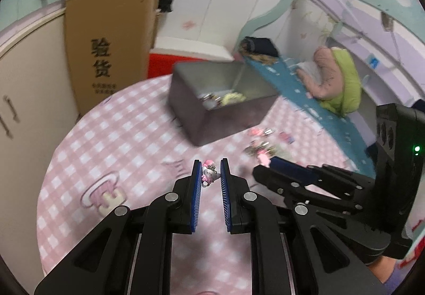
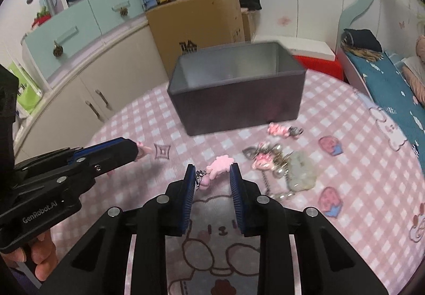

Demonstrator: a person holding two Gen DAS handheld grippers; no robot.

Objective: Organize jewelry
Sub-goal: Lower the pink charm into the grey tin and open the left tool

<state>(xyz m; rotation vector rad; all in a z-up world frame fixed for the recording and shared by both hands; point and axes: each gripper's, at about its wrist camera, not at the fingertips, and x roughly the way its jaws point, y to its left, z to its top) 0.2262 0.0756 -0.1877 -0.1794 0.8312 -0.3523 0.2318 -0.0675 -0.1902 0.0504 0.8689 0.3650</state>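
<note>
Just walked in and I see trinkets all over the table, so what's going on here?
A person is sorting jewelry with a handheld gripper in each hand. The left gripper is shut on a small pink charm, and the right gripper is shut on a pink keychain. Both sit short of the open grey box, which already has a few pieces inside. More trinkets lie on the pink checked tablecloth, to the right in the right wrist view.
</note>
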